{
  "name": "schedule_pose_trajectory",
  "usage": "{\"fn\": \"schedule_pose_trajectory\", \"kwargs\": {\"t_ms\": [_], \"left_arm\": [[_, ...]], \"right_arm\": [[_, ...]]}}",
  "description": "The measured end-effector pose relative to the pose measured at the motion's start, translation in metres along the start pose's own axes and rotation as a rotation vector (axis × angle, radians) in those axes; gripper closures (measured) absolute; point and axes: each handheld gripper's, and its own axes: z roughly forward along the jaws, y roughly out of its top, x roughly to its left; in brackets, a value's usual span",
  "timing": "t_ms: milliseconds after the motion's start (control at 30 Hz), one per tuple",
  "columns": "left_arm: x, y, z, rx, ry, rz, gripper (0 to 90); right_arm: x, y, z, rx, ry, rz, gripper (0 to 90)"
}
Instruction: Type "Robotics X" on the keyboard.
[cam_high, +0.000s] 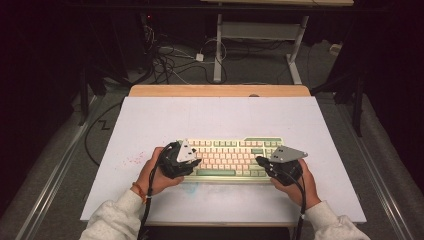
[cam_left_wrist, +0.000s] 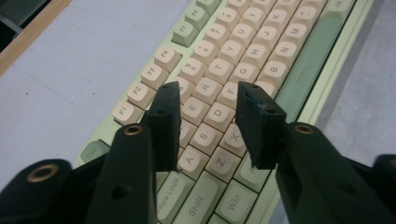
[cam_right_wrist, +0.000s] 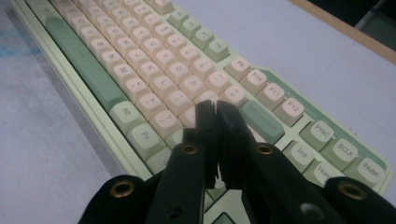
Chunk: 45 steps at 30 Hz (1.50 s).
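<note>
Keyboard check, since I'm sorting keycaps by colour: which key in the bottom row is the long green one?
The space bar: the one long green cap there; neighbouring keys are short.

The keyboard (cam_high: 227, 157) lies on the worktop (cam_high: 150, 125), near its front edge and about midway between the left and right edges, its long side parallel to that front edge. The left tool (cam_high: 196, 162) sits over the keyboard's left end, above the letter keys near that end, and the right tool (cam_high: 261, 161) sits over the right end, above the keys just left of the navigation block. The person's hands lie behind the tools, toward the front edge. Behind the keyboard the worktop runs bare to its back edge, where a wooden strip (cam_high: 220, 90) borders it.
</note>
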Motion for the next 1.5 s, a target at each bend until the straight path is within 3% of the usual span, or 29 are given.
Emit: {"fn": "schedule_pose_trajectory", "kwargs": {"t_ms": [67,300,433,600,800,1267,1500], "left_arm": [[-0.0011,-0.0006,-0.0014,-0.021,0.034,-0.001,51.7],[-0.0019,-0.0017,-0.0025,-0.054,0.092,-0.02,35.9],[-0.002,-0.0023,-0.0022,-0.061,0.105,-0.025,26.9],[-0.0024,-0.0035,-0.0017,-0.084,0.091,-0.031,18.0],[-0.0068,-0.0034,-0.0035,-0.122,0.091,0.002,16.0],[-0.0092,-0.0055,-0.0073,-0.142,0.11,0.013,18.2],[-0.0077,-0.0073,-0.0094,-0.14,0.125,0.021,17.5]], "right_arm": [[0.0001,0.0017,-0.0023,-0.015,-0.003,0.0,86.0],[-0.001,0.0043,-0.0089,-0.075,-0.027,0.015,71.5],[-0.0018,0.0049,-0.0107,-0.1,-0.05,0.027,59.8],[-0.0048,0.0043,-0.0108,-0.126,-0.068,0.047,41.2],[-0.0048,0.0043,-0.0092,-0.134,-0.13,0.088,24.2],[0.0007,0.0083,-0.0095,-0.141,-0.146,0.056,24.3],[0.0008,0.0102,-0.0096,-0.138,-0.179,0.037,24.2]]}}
